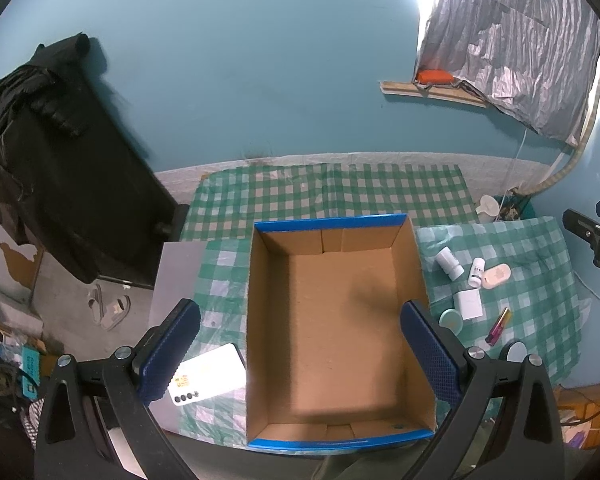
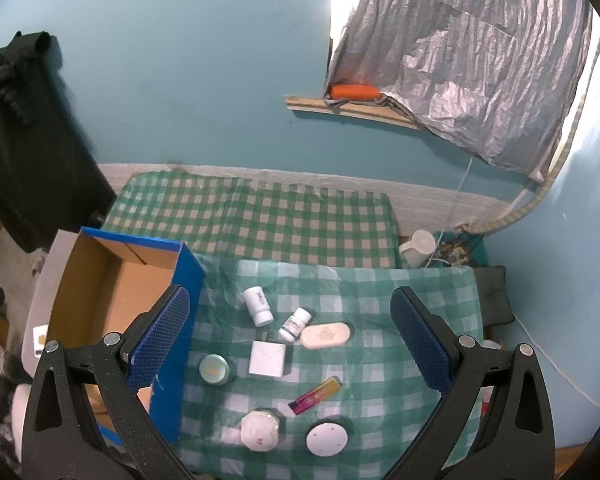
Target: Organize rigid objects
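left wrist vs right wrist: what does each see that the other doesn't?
Left wrist only: the whole bare floor of the cardboard box and the full white phone beside it.

Right wrist only: the octagonal white jar and round white disc whole at the near cloth edge.

Both: the box, two white bottles, oval case, white square box, green tin, pink-gold lighter. Both grippers are open, holding nothing.
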